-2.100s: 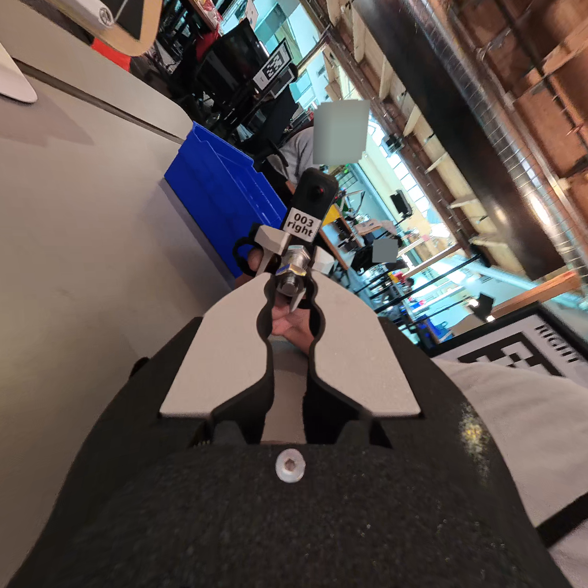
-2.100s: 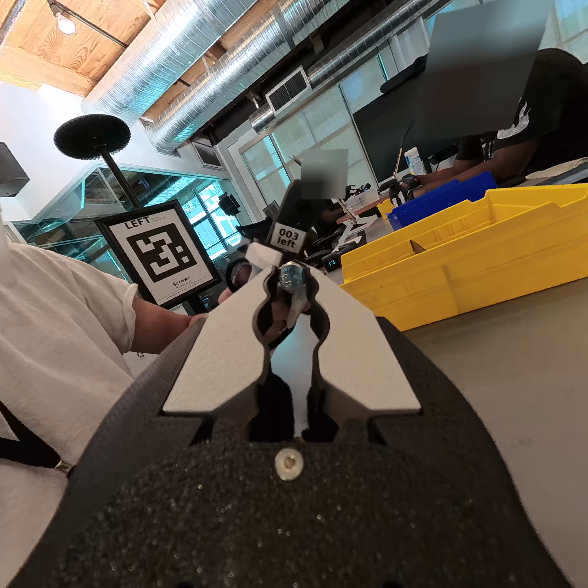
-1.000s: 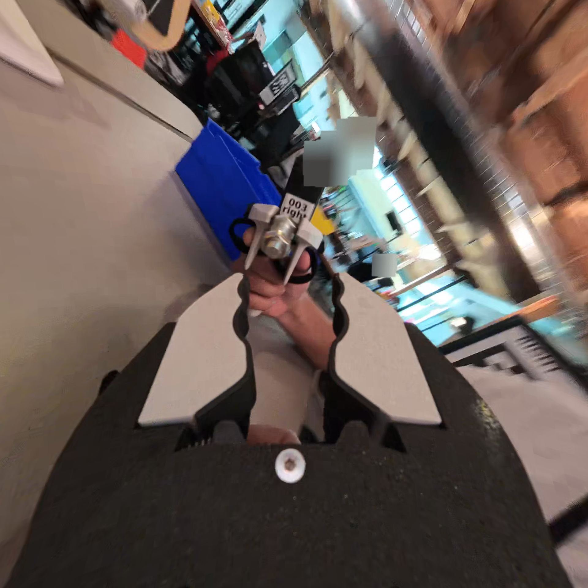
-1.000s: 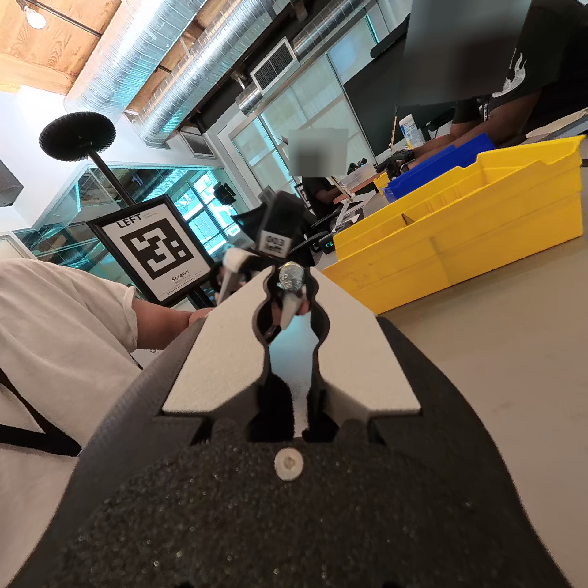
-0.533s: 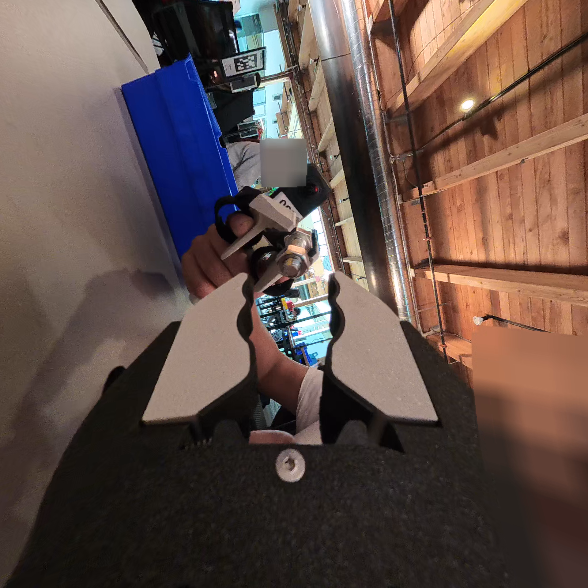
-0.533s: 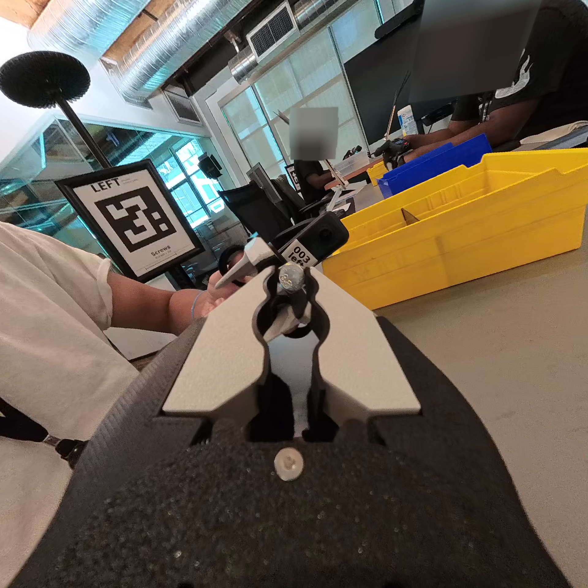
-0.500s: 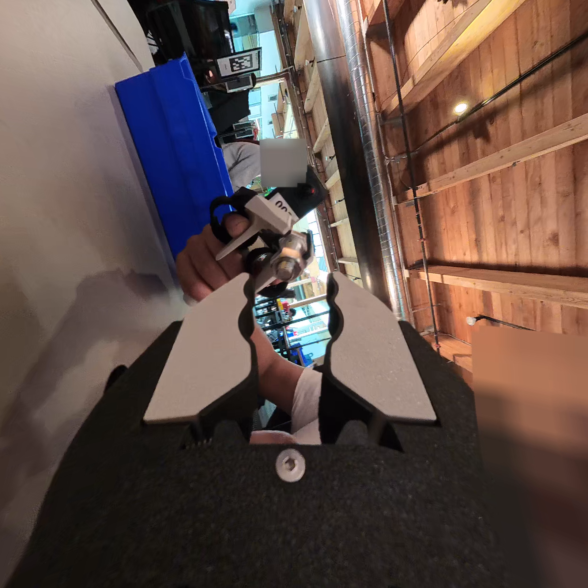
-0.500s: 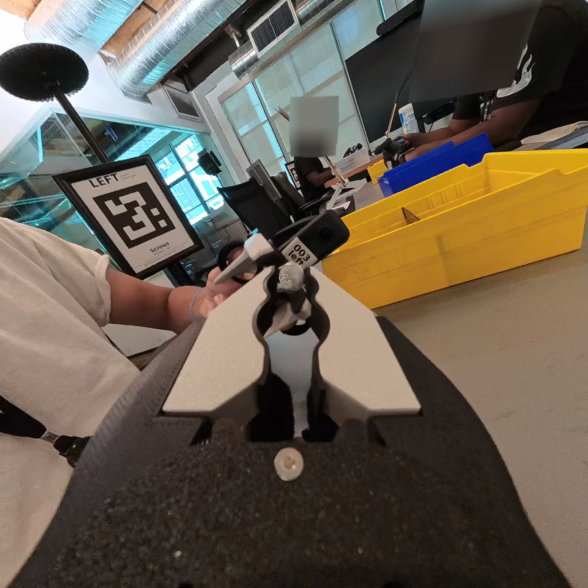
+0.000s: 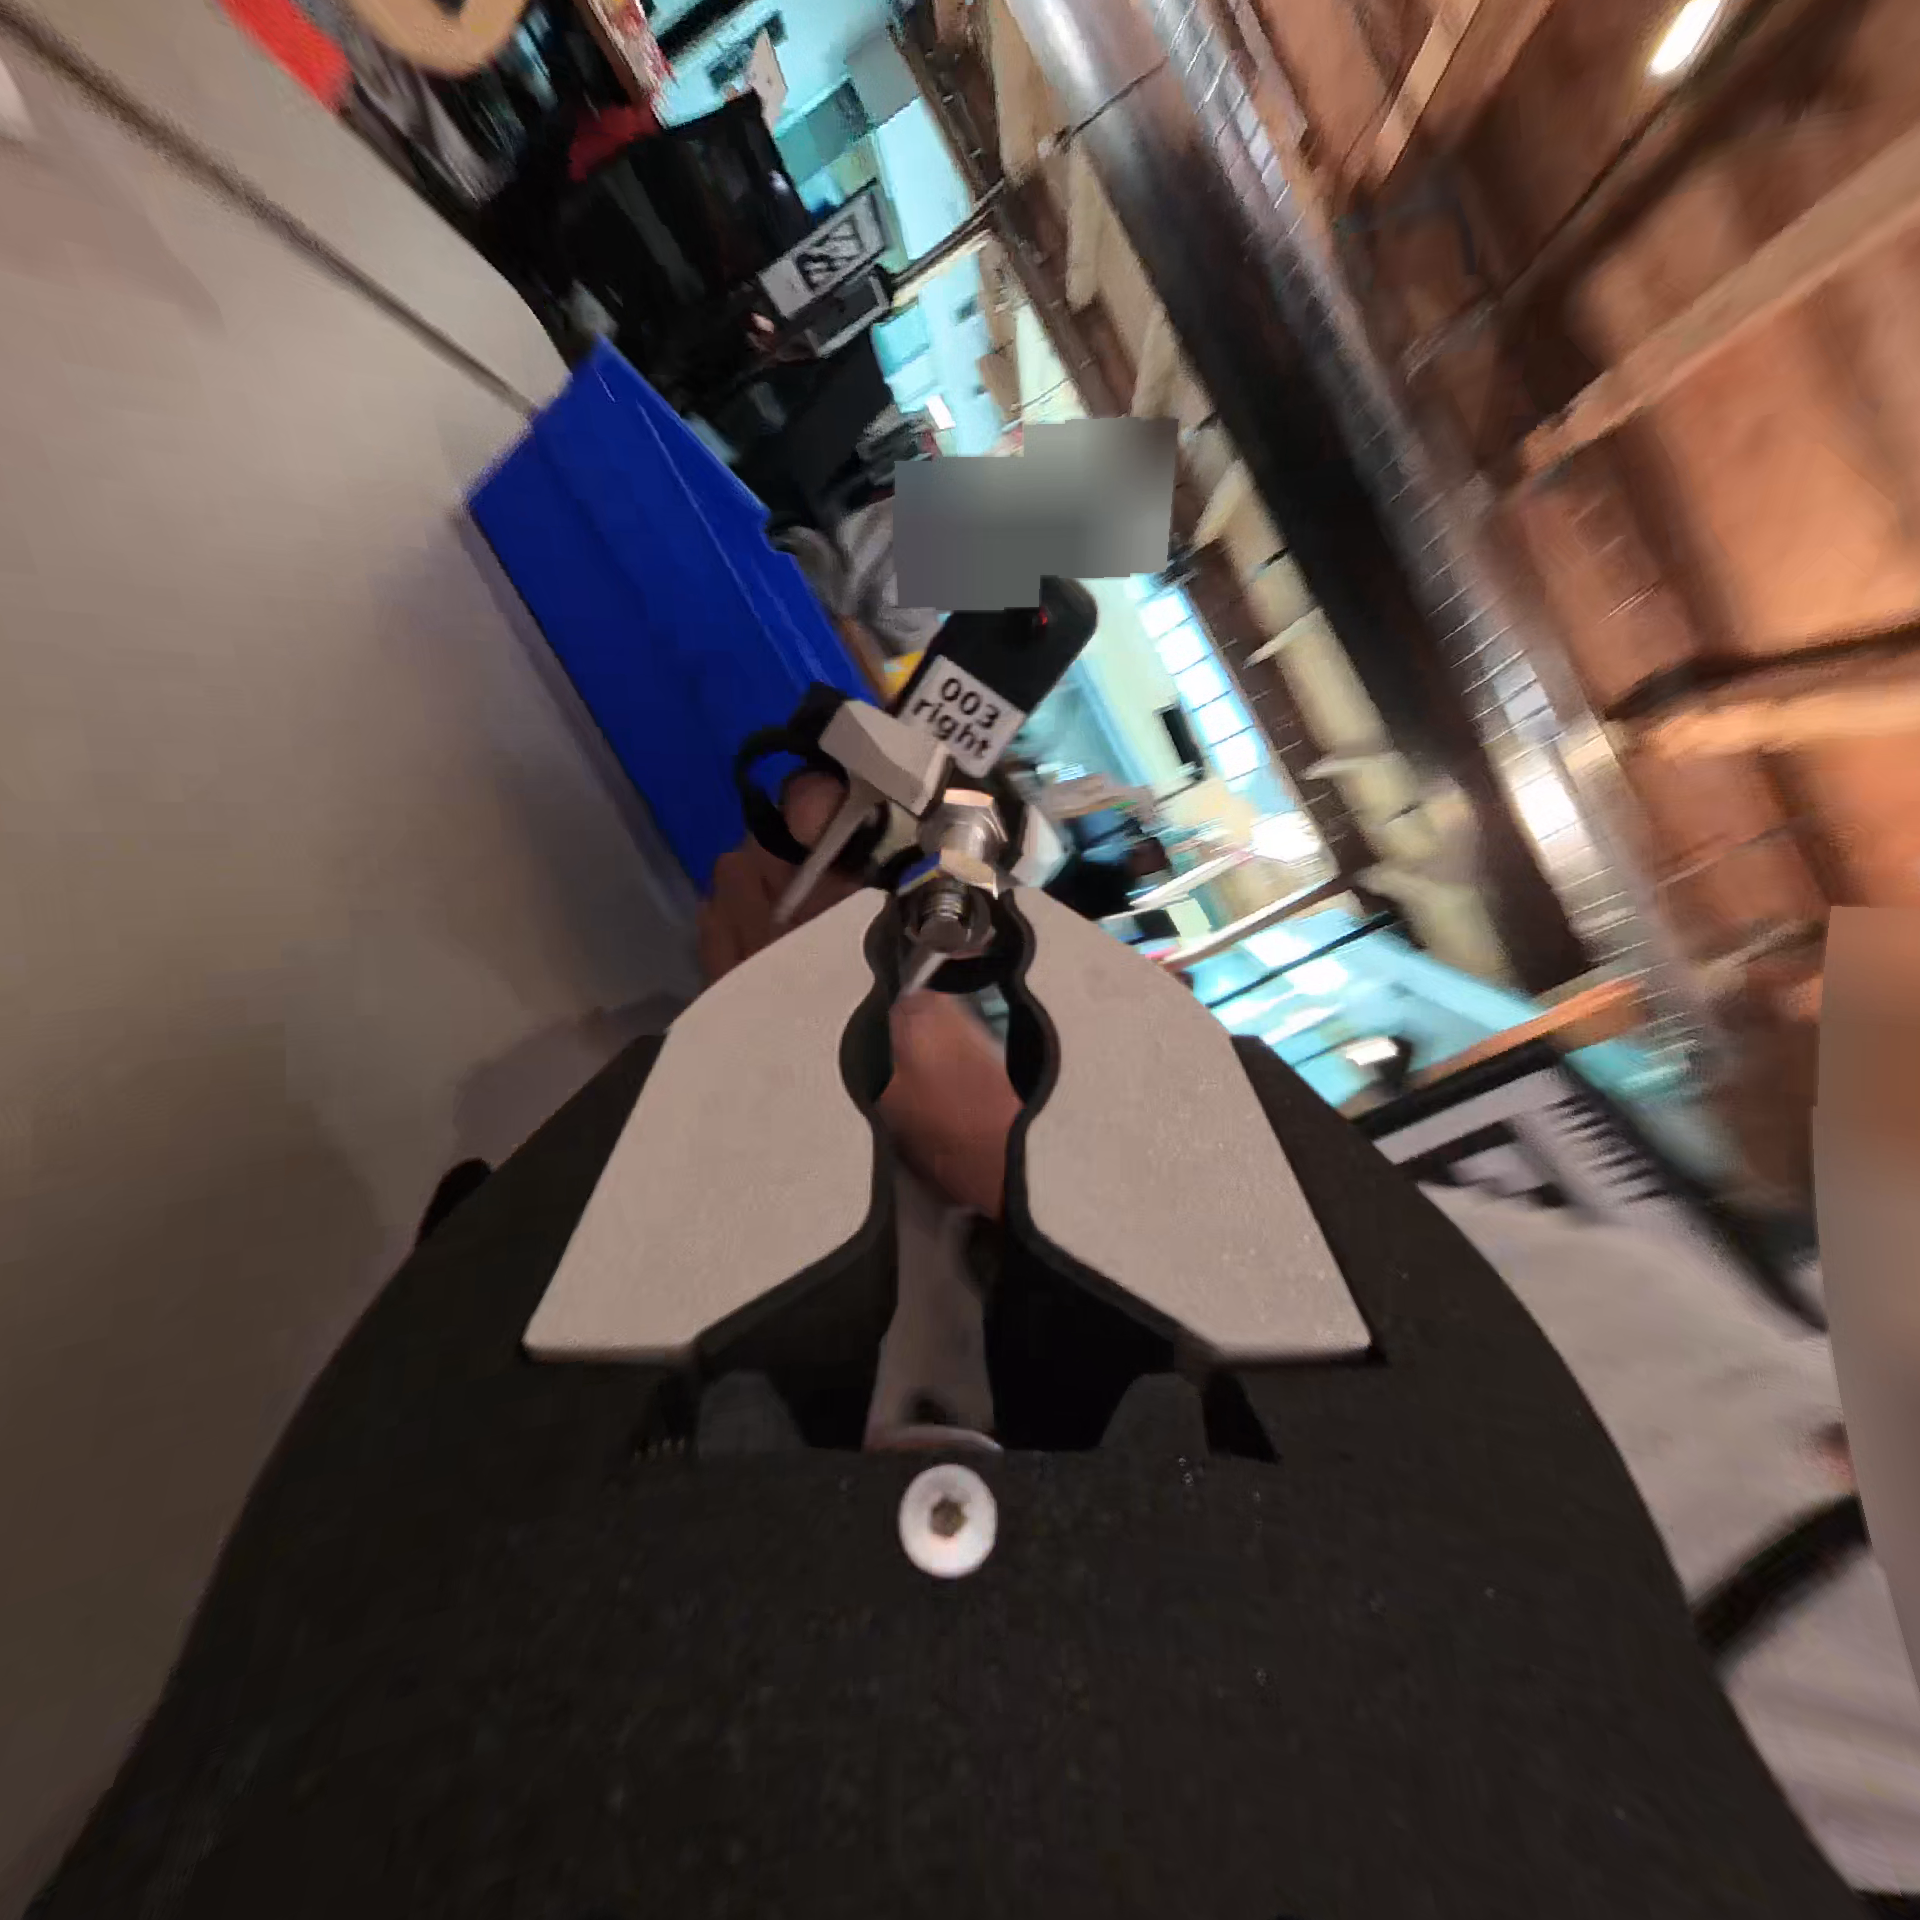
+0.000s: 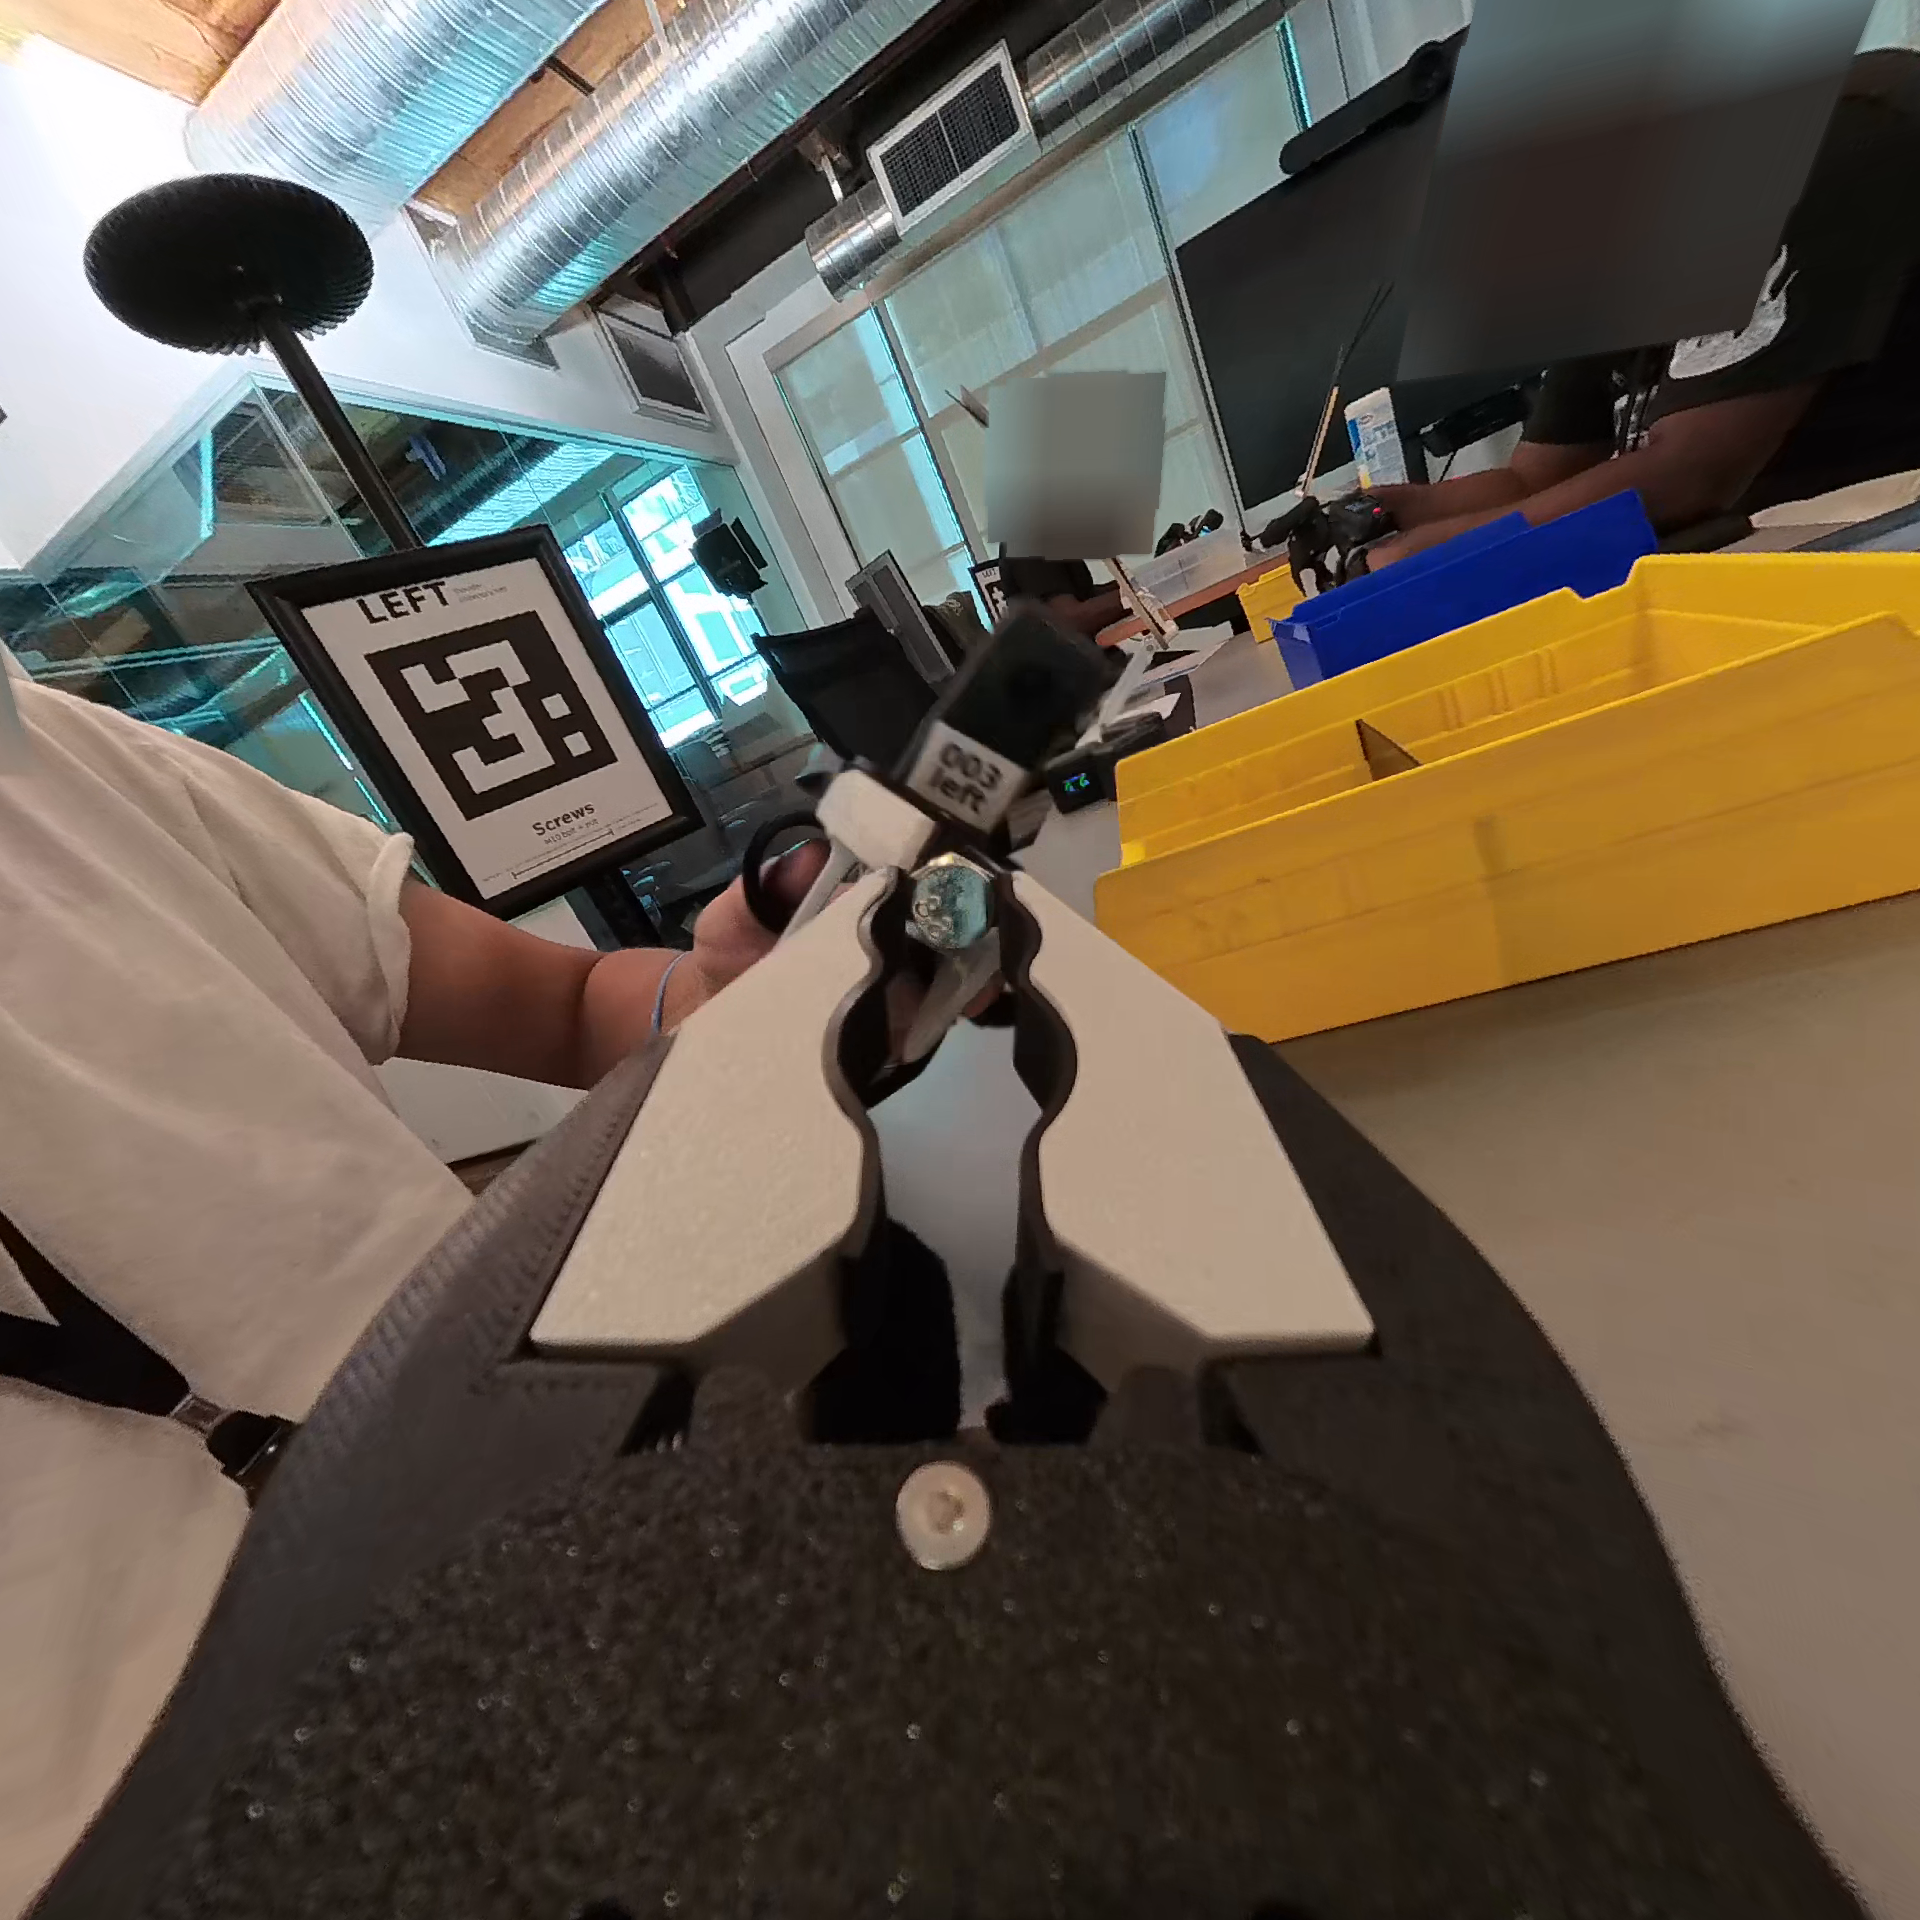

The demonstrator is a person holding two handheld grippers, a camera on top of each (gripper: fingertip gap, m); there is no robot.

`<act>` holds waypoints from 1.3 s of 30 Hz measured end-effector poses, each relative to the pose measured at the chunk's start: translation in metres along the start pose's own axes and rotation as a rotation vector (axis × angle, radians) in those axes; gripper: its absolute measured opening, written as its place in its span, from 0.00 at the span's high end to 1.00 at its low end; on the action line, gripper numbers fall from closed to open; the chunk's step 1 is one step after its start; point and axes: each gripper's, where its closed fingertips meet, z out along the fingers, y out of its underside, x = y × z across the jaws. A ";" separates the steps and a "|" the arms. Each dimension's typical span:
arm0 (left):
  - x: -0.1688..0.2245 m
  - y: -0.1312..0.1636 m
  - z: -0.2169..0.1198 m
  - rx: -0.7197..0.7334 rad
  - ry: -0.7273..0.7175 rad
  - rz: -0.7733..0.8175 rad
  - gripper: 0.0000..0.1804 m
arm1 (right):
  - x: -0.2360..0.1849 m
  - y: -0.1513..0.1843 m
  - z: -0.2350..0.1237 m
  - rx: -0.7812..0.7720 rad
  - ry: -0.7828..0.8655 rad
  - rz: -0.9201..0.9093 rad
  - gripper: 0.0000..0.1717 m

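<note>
Half a second ago the left gripper point(image 9: 943, 914) stood spread apart from the bolt; now its fingers have clenched on the nut point(image 9: 940, 928) threaded on the bolt's shank, and its view has swung so the table point(image 9: 208, 623) fills the left side again.

Behind the right gripper, on the table, sits a long yellow bin point(image 10: 1507, 831) with dividers, off to its right; a blue bin point(image 10: 1475, 582) lies beyond that. To the right gripper's left stands a framed marker sign point(image 10: 468, 707) on a black post. Seen from the left gripper, another blue bin point(image 9: 644, 623) rests on the table to the left of the tips.

The right gripper point(image 10: 945, 914) is clamped on the bolt point(image 10: 948, 906), whose hex head faces its camera between the tips. The two grippers meet nose to nose, each gripping one end of the same fastener, held in the air above the table. A hand point(image 10: 748, 914) works the left gripper's finger loop, and another hand point(image 9: 935, 1101) shows behind the right one.
</note>
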 end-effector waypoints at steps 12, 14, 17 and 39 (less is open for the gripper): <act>-0.008 -0.005 -0.007 -0.203 -0.765 1.994 0.91 | 0.001 0.004 0.002 0.010 -0.037 0.121 0.90; -0.008 -0.005 -0.008 -0.220 -0.856 2.199 0.91 | 0.002 0.006 0.003 0.002 -0.036 0.127 0.90; -0.015 -0.005 -0.009 -0.248 -0.907 2.213 0.91 | 0.007 0.008 0.002 -0.011 -0.014 0.126 0.90; 0.032 0.004 0.014 -0.033 0.116 -0.277 0.71 | -0.024 -0.036 -0.013 0.124 -0.037 -0.132 0.90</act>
